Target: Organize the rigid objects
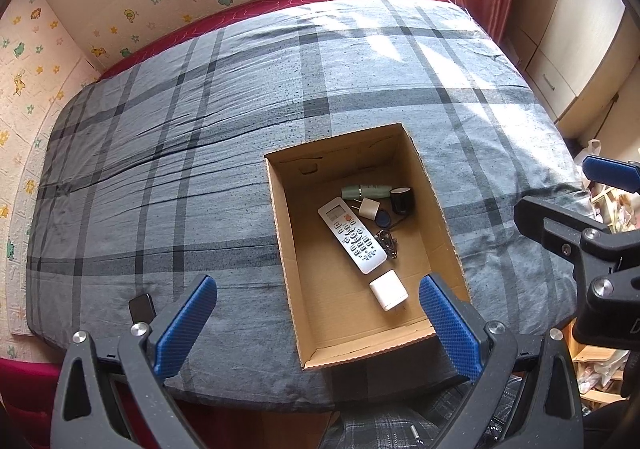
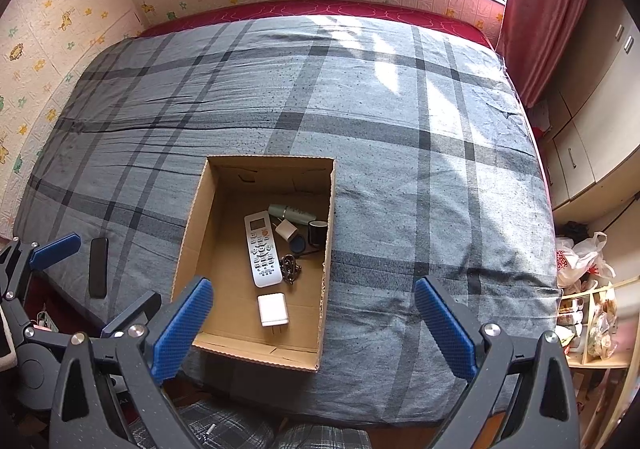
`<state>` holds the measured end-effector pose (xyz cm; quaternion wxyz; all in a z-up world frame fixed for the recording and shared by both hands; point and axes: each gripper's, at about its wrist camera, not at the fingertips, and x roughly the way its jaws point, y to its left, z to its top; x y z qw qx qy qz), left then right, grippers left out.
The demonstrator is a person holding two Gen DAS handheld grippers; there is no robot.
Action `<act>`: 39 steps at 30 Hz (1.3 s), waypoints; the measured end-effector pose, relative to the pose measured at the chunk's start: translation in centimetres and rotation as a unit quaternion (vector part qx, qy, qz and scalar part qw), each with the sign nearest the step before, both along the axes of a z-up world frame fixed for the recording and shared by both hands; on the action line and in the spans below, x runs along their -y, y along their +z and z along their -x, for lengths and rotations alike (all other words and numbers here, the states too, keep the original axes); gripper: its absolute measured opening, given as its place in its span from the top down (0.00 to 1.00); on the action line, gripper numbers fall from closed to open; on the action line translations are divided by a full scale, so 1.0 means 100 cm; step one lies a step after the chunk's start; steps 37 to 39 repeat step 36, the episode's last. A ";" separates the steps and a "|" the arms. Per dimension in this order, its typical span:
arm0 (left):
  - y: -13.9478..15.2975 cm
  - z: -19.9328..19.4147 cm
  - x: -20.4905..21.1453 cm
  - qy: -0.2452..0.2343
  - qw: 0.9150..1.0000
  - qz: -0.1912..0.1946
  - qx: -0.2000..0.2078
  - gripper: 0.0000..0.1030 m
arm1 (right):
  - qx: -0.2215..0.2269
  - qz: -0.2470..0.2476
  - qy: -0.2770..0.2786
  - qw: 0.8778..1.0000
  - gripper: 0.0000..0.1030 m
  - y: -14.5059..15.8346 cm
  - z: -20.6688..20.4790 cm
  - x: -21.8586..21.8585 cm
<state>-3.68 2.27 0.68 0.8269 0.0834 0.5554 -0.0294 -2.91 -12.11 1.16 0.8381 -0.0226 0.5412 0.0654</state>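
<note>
Your left gripper [image 1: 318, 323] and right gripper [image 2: 314, 323]: jaws spread wide, holding nothing. Open brown cardboard box [image 1: 282, 217] on the grey plaid bedspread [image 1: 180, 137], ahead between both jaws. Contents: white remote control [image 1: 352, 235], white cube charger [image 1: 388, 290], green cylinder [image 1: 366, 191], black cup [image 1: 402, 200], keys [image 1: 387, 243]. Button lettering unreadable. Flat black phone [image 2: 98, 267], whole only in your right view, lies left of the box.

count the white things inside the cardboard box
2: the white remote lying mid-box, and the white charger plug nearer the front wall. The beige plug isn't counted; nothing white seems hidden.
</note>
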 end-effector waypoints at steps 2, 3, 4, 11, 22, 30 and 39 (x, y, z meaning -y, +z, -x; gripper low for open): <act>0.000 0.001 0.000 0.000 1.000 -0.001 -0.001 0.00 | 0.000 0.000 0.001 1.000 0.00 0.000 0.000 0.000; 0.000 0.001 0.000 0.000 1.000 -0.001 -0.001 0.00 | 0.000 0.000 0.000 1.000 0.00 0.000 0.000 0.000; 0.001 0.002 0.000 0.000 1.000 -0.001 -0.001 0.00 | 0.000 0.000 0.000 1.000 0.00 0.000 0.000 0.000; 0.001 0.002 -0.001 0.001 1.000 -0.002 -0.001 0.00 | 0.001 0.000 0.000 1.000 0.00 0.000 0.001 0.000; 0.001 0.001 0.000 0.000 1.000 -0.007 0.000 0.00 | 0.003 -0.003 0.001 1.000 0.00 0.006 0.000 0.000; 0.000 0.001 0.000 0.000 1.000 -0.009 -0.003 0.00 | 0.003 -0.004 0.002 1.000 0.00 0.005 -0.001 0.000; -0.003 -0.001 0.001 0.002 1.000 -0.015 -0.006 0.00 | 0.000 -0.010 0.004 1.000 0.00 -0.001 -0.004 0.001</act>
